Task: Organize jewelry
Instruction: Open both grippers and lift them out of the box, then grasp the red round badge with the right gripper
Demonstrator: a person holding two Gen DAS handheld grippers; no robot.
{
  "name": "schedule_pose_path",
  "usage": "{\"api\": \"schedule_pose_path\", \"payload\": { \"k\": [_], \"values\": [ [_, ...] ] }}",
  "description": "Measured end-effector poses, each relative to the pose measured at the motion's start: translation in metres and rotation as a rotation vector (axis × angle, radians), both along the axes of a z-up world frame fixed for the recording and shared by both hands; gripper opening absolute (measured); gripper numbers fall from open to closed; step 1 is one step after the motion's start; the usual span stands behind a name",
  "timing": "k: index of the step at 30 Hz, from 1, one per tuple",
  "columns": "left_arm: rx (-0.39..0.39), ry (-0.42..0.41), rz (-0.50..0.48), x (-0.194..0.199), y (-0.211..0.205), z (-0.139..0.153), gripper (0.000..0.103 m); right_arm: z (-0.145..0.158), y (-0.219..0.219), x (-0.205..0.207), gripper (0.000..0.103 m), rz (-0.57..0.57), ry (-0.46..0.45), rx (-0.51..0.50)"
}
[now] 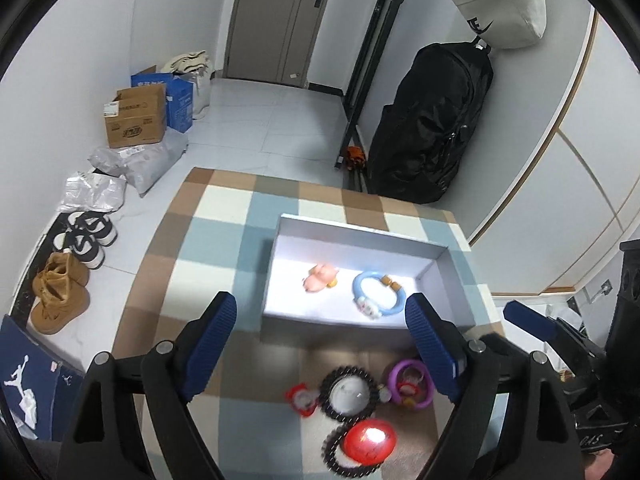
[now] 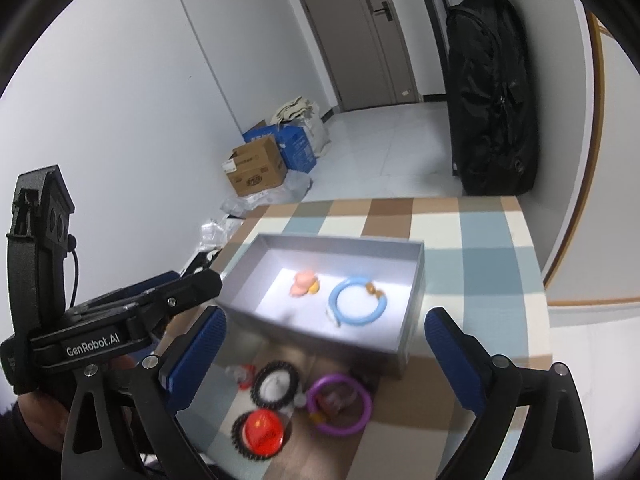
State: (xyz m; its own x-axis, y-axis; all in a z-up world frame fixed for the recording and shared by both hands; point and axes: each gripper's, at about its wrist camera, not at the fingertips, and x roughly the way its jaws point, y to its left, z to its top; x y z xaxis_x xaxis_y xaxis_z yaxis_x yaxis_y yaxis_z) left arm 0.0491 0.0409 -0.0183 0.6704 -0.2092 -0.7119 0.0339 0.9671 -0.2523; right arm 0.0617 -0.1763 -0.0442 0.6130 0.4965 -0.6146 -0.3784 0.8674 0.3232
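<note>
Motion blur smears the small pieces near you, so their details are unclear. Your left gripper and right gripper both hold ribbed blue jaws wide apart, gripping nothing. The shallow grey cardboard box on the checked cloth holds a smooth blue ring bracelet and pink charm; a purple ring bracelet, black beaded loops and glossy red round piece lie just before it.

blue bracelet and pink charm in grey box, purple bracelet outside

The box is open on top; the pink piece and blue bracelet leave bare floor at its left. Its near wall stands between the purple bracelet and the inside.
</note>
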Motion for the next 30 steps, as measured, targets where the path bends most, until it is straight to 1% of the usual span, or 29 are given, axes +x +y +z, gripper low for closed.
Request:
{"api": "schedule_pose_path", "payload": {
  "k": [6,9,11,12,15,17,20,25,28,30],
  "values": [
    [0.045,-0.002,0.015,-0.014,0.003,-0.005,0.083,-0.016,0.004,-0.018,0.100,0.046,0.078,-0.012],
    [0.027,0.015,0.025,-0.017,0.009,-0.006,0.084,-0.024,0.007,-0.026,0.098,0.069,0.105,-0.016],
    [0.012,0.034,0.033,-0.017,0.013,-0.008,0.084,-0.030,0.012,-0.031,0.090,0.095,0.122,-0.034],
    [0.010,0.038,0.037,-0.019,0.014,-0.008,0.084,-0.032,0.014,-0.033,0.089,0.101,0.128,-0.040],
    [0.026,0.041,0.048,-0.021,0.016,-0.010,0.084,-0.041,0.025,-0.038,0.081,0.140,0.163,-0.055],
    [0.033,0.047,0.052,-0.022,0.017,-0.011,0.084,-0.046,0.031,-0.040,0.073,0.163,0.178,-0.066],
    [0.034,0.059,0.053,-0.023,0.019,-0.014,0.084,-0.053,0.042,-0.041,0.067,0.188,0.203,-0.086],
    [0.027,0.073,0.051,-0.025,0.023,-0.016,0.084,-0.063,0.053,-0.041,0.065,0.204,0.217,-0.130],
    [0.031,0.079,0.045,-0.025,0.023,-0.017,0.084,-0.065,0.057,-0.038,0.056,0.200,0.225,-0.145],
    [0.029,0.083,0.042,-0.025,0.024,-0.018,0.084,-0.066,0.060,-0.036,0.055,0.197,0.229,-0.148]
  ]
}}
